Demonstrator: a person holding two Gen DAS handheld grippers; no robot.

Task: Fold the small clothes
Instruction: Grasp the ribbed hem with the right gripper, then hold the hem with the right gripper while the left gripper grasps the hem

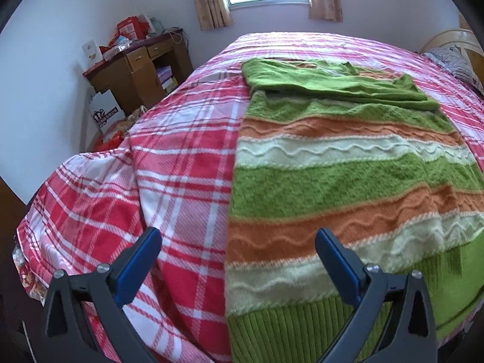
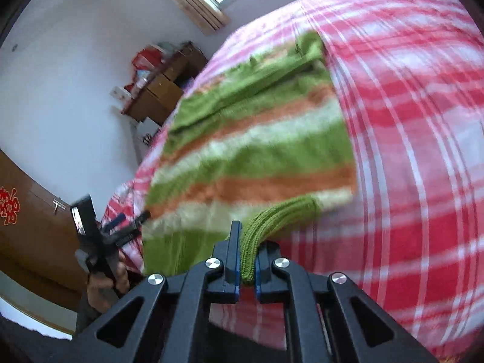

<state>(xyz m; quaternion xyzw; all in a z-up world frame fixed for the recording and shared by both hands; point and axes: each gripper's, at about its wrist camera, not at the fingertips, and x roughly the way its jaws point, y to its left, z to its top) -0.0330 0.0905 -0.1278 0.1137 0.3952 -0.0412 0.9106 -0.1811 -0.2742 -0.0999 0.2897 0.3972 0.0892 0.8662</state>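
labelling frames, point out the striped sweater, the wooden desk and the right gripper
striped sweater (image 1: 348,181), left wrist view, green band mid-body
wooden desk (image 1: 136,72), left wrist view, drawer front
right gripper (image 2: 247,267), right wrist view, between fingertips, clamping ribbed hem

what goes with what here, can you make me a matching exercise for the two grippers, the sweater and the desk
Column one:
1. left gripper
2. right gripper
3. striped sweater
4. wooden desk

Column two:
A. against the wall, cluttered with boxes
B. shut on the green ribbed hem
C. open, holding nothing
D. spread on the plaid bedspread

Pairs: 1-C, 2-B, 3-D, 4-A
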